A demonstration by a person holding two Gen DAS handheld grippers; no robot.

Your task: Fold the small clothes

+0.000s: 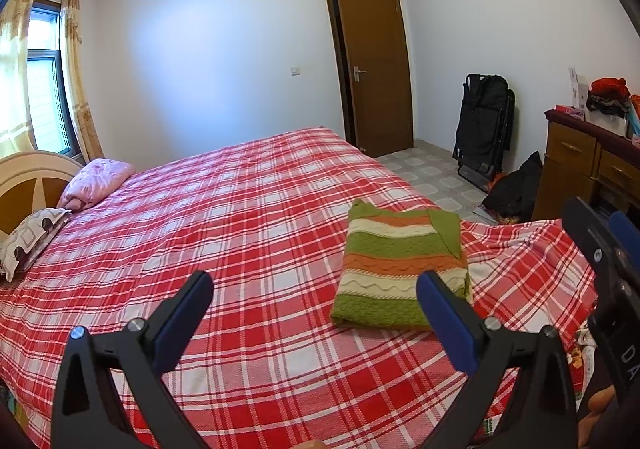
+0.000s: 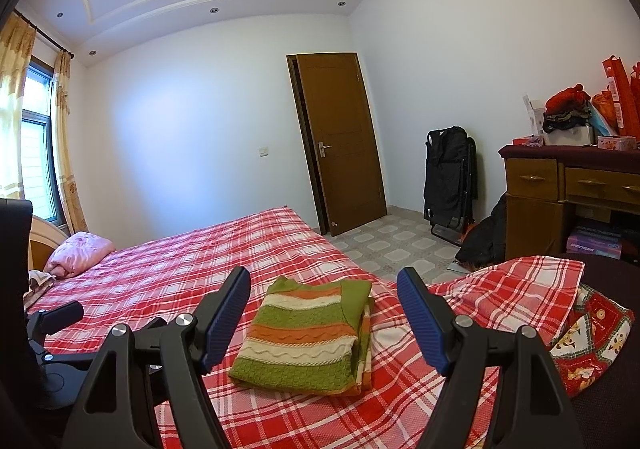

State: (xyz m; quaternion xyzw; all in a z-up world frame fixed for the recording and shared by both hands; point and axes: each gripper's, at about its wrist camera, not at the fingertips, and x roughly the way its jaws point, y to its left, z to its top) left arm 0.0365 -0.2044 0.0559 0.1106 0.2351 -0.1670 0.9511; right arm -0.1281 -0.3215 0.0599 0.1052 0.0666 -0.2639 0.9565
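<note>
On the checked bedspread (image 2: 168,273), near its foot corner, lies the folded striped sweater (image 2: 304,341). Both my grippers, left (image 1: 316,299) and right (image 2: 324,305), hang wide and empty above it. Soft, thick knit; I'd pinch a folded edge.

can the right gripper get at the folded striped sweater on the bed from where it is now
Probably yes. The right gripper is open and pointed straight at the folded sweater, which lies alone on the plaid bedspread. Nothing sits between them, and the left gripper is off to one side.
</note>
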